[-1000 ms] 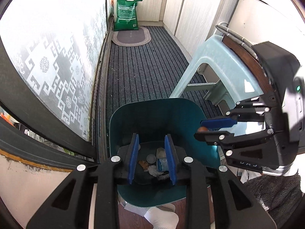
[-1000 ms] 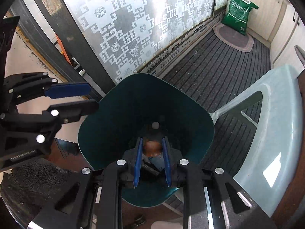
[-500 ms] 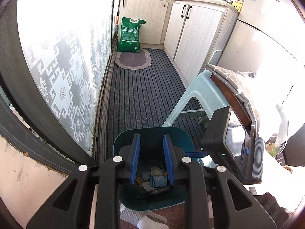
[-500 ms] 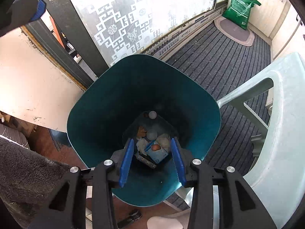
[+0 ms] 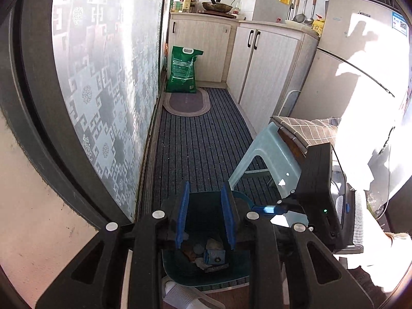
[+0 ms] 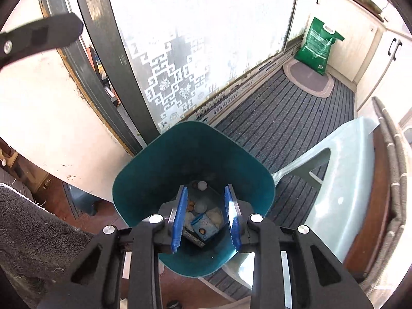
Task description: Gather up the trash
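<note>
A teal trash bin [image 6: 164,175] stands on the floor below both grippers; it also shows in the left wrist view [image 5: 206,275]. Inside lie a small blue carton [image 6: 204,228], white caps [image 6: 202,186], crumpled paper and brown scraps; the carton shows too in the left wrist view [image 5: 215,256]. My right gripper [image 6: 204,217] is open and empty above the bin mouth. My left gripper [image 5: 204,217] is open and empty, higher above the bin. The right gripper's body [image 5: 319,193] shows at the right of the left wrist view.
A pale blue plastic stool [image 6: 342,180] stands right of the bin, under a wooden board and folded cloth [image 5: 306,128]. A patterned glass door [image 5: 108,82] runs along the left. A green bag [image 5: 183,69], an oval mat and cabinets stand at the far end of the striped floor mat.
Both grippers have risen away from the bin. The right gripper opened and let go of a small brown item, which now lies in the bin on the blue carton.
</note>
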`<move>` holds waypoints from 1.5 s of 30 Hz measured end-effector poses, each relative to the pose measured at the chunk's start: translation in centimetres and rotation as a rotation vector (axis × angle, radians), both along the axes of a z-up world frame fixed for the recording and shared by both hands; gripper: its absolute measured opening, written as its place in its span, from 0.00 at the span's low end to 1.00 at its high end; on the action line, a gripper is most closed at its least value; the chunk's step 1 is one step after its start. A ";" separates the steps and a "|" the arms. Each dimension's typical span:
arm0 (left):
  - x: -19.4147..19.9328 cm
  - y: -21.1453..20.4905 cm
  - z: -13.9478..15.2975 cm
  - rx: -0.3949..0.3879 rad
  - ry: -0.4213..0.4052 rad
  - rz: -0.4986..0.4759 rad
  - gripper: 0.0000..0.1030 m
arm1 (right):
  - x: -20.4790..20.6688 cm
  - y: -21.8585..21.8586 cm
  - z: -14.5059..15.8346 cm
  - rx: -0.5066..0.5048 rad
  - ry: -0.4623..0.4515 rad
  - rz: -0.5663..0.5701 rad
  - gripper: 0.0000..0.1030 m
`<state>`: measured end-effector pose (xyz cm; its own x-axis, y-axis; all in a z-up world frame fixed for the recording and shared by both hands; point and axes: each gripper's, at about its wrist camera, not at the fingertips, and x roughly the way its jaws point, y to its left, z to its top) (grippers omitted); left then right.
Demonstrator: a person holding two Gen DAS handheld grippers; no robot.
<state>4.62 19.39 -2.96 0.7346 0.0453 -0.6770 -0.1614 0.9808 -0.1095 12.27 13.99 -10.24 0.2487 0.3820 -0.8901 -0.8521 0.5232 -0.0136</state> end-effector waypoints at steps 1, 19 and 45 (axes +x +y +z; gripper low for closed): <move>-0.2 -0.2 0.1 0.005 -0.004 0.004 0.28 | 0.0 -0.3 0.8 0.017 -0.011 -0.001 0.29; -4.9 -5.7 0.6 0.118 -0.122 0.092 0.75 | -2.8 -9.6 9.8 0.213 -0.235 -0.180 0.34; -8.9 -11.9 1.7 0.159 -0.233 0.124 0.97 | -8.8 -20.8 12.7 0.292 -0.401 -0.307 0.97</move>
